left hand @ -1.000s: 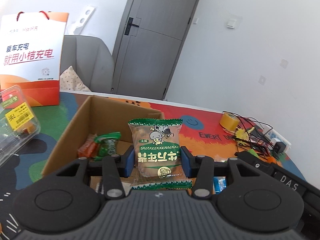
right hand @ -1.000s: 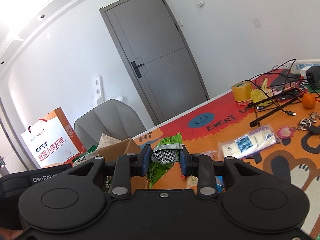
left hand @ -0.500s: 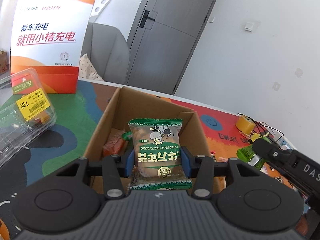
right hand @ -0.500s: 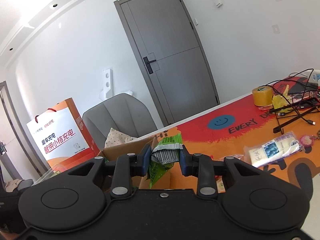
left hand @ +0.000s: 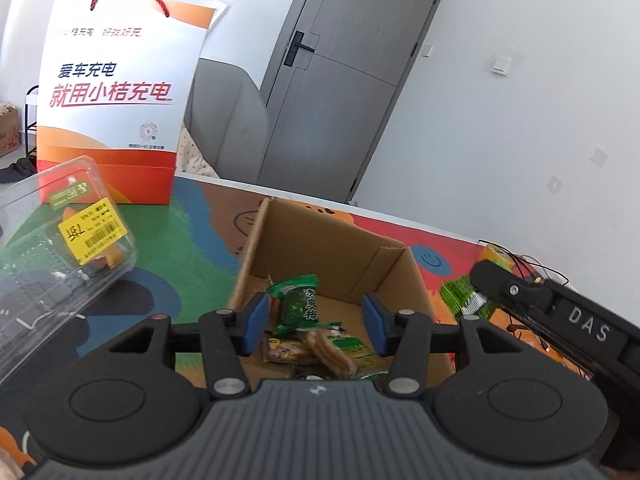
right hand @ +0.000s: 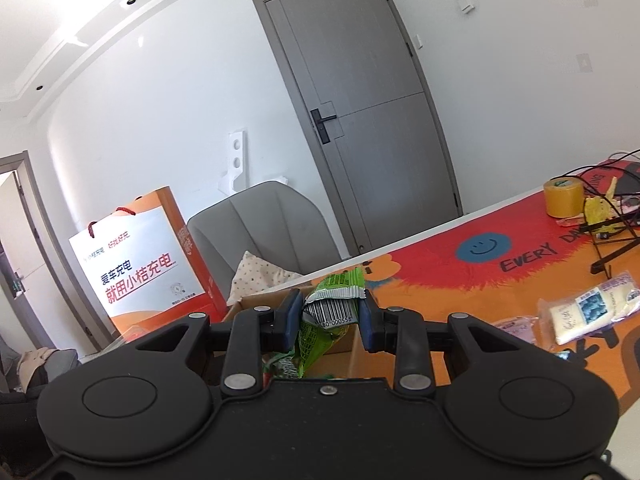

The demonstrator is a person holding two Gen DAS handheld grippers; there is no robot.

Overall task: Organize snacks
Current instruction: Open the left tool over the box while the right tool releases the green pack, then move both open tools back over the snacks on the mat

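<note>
My left fingers (left hand: 316,330) have just been opening and now stand apart with nothing pressed between the blue pads; directly below and just beyond them, the biscuit packet (left hand: 336,350) lies on the floor of the cardboard box (left hand: 332,252), among other wrappers, with a dark green packet (left hand: 298,304) leaning just past it. My right fingers (right hand: 330,316) are closed tight on a bright green snack packet (right hand: 332,308), its barcoded end pinched between the pads and the rest hanging down below them, over the near edge of the same box. Left of my left fingers, a clear plastic clamshell (left hand: 52,256) with a yellow price sticker sits on the colourful worktop (left hand: 188,240). To the right of my right fingers a pale wrapped snack (right hand: 588,310) lies flat on the worktop. Farther off, beyond the box and to the left, an orange-and-white paper bag (left hand: 120,92) stands upright, with a grey chair (right hand: 260,232) behind it. A roll of yellow tape (right hand: 564,198) sits far off to the right, among dark cables, and a grey door (right hand: 360,120) closes the back wall.
</note>
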